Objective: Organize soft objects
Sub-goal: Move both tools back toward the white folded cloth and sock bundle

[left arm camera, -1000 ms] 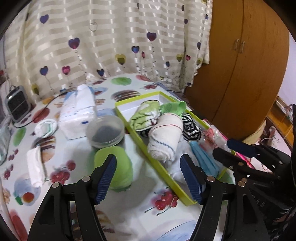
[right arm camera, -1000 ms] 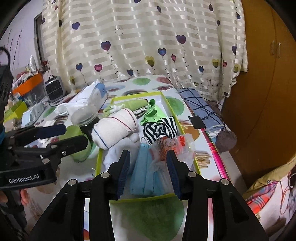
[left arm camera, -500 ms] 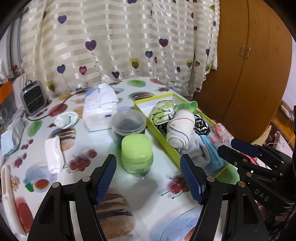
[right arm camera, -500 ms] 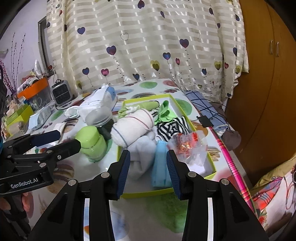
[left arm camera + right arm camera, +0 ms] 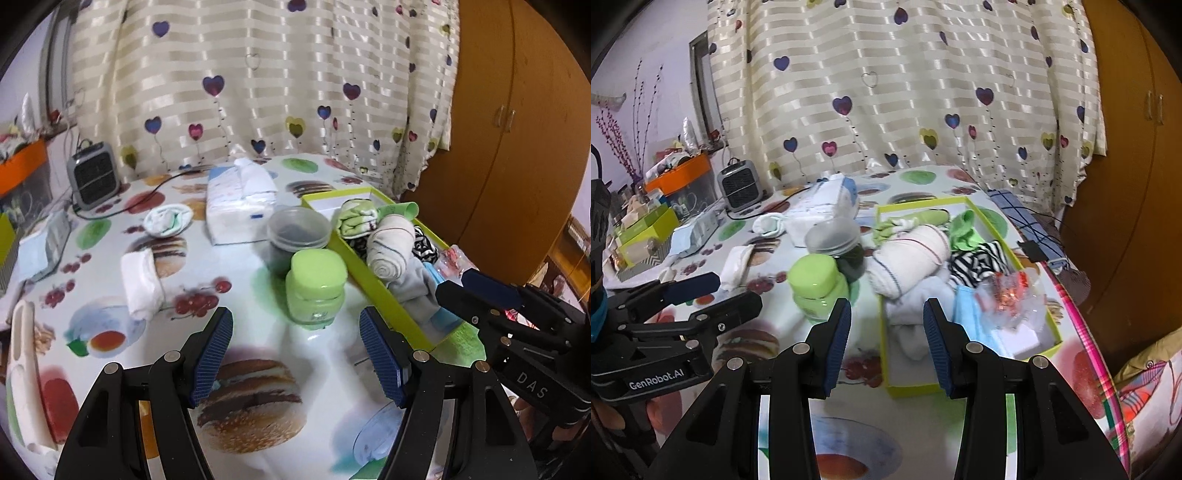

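Fingers on both your grippers stood apart with nothing between them: the left gripper (image 5: 295,354) hung open over the printed tablecloth (image 5: 258,369), and the right gripper (image 5: 886,343) hung open just short of the near end of the yellow-green box (image 5: 886,354). Compared with a second before, you had drawn both tools back toward yourself; the box and the jars looked farther off, and more bare cloth showed under the pads (image 5: 214,354). No opening or closing had happened in that time.

Just ahead of your left fingers stood the green-lidded jar (image 5: 316,291), with the clear lidded tub (image 5: 299,232) behind it. Inside the box lay the rolled white towel (image 5: 912,254), the striped black-and-white cloth (image 5: 979,262), green cloths, a blue mask (image 5: 967,314) and a crinkled plastic packet (image 5: 1012,291).

Still outside it, on the left part of the table, were the folded white cloth (image 5: 142,284) and the balled white-and-green sock (image 5: 168,219), beside the tissue pack (image 5: 240,206).

That retreat with empty jaws read as a drop-off done; those two loose pieces looked like your next pickups.
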A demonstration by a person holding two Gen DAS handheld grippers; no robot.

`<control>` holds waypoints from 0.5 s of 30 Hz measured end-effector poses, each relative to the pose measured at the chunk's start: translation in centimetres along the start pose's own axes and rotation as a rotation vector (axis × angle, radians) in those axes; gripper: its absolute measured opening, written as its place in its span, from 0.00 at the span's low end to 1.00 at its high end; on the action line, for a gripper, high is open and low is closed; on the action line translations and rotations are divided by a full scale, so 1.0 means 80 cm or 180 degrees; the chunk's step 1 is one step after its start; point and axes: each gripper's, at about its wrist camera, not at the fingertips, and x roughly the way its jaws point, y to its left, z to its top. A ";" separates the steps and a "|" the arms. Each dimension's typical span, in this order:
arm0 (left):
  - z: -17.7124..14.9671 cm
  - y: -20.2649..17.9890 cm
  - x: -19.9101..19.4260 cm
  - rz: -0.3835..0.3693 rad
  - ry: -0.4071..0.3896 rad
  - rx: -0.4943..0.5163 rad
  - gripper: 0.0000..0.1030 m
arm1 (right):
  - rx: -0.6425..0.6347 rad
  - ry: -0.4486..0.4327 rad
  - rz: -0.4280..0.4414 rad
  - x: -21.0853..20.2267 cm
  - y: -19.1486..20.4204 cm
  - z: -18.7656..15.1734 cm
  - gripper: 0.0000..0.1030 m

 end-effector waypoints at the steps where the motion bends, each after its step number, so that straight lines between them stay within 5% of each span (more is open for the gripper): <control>1: -0.001 0.004 0.000 0.0009 0.0015 -0.0027 0.69 | -0.0028 0.0009 0.0015 0.001 0.005 0.000 0.41; 15: -0.020 0.080 -0.001 0.0247 0.0097 -0.0351 0.69 | -0.0165 0.0047 0.0187 0.019 0.058 0.006 0.41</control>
